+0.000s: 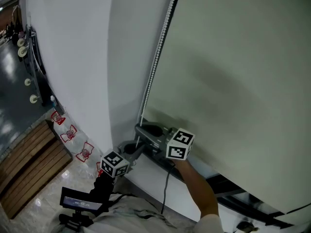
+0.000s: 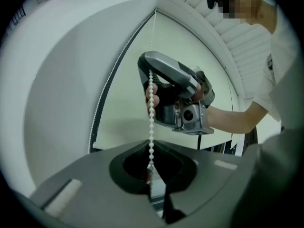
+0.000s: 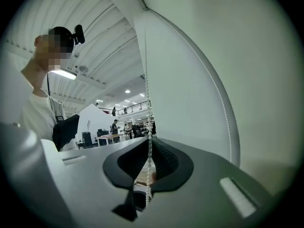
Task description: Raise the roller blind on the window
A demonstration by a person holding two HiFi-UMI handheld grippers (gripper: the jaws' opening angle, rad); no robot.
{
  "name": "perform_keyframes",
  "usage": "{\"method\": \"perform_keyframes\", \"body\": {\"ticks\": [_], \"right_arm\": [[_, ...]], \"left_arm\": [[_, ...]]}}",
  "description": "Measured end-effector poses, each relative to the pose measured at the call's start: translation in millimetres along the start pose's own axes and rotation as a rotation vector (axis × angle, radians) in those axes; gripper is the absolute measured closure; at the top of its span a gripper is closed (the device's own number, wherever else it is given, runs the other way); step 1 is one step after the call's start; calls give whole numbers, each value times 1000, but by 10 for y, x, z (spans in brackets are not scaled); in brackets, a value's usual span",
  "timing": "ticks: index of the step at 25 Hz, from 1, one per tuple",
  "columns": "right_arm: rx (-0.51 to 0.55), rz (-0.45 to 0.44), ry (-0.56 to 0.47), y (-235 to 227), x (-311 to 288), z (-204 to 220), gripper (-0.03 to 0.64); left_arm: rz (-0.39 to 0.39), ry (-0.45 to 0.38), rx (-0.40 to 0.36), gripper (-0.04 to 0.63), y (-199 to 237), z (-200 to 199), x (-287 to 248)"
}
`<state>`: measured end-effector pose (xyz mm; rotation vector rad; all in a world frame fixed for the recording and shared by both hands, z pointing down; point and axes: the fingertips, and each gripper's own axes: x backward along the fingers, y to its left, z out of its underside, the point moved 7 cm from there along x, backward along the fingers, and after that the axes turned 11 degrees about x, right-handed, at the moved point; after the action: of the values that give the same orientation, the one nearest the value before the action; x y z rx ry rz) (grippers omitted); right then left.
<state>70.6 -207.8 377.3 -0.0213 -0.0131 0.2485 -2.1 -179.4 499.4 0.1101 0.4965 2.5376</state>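
Note:
The pale roller blind [image 1: 233, 81] hangs down over the window. Its white bead chain [image 1: 156, 57] runs along the blind's left edge. My right gripper [image 1: 142, 128] is shut on the chain near the blind's lower corner. Just below it, my left gripper [image 1: 130, 149] is shut on the same strand. In the left gripper view the chain [image 2: 151, 122] drops from the right gripper [image 2: 175, 94] into the left gripper [image 2: 151, 172]. The right gripper view shows the chain [image 3: 147, 103] taut through the right gripper [image 3: 148, 175]. A second strand [image 3: 223, 108] hangs by the blind [image 3: 185, 103].
A white wall [image 1: 73, 57] stands left of the blind. Red-and-white items [image 1: 70, 135] lie at its foot beside wooden floor planks [image 1: 29, 164]. A dark window frame [image 1: 228, 188] runs below the blind. A black device [image 1: 80, 200] sits by my body.

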Motion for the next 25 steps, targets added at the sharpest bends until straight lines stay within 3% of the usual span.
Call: {"method": "perform_keyframes", "body": {"ticks": [3,7,17,25], "right_arm": [[20,-1,-27,-20,-5,-86,516],[67,6,-87,-121,-22,-450,501],[234,9,-242,-252,25,-1607,503],[366,-23,-301,-256,-84,-2472,508]], "left_arm": [[5,3,4,597,-7,16,-3],[7,6,3,597,4,41,-4],[9,12,7,597,-18,67,-21],[8,7,9,597,-24,-77,-44]]}}
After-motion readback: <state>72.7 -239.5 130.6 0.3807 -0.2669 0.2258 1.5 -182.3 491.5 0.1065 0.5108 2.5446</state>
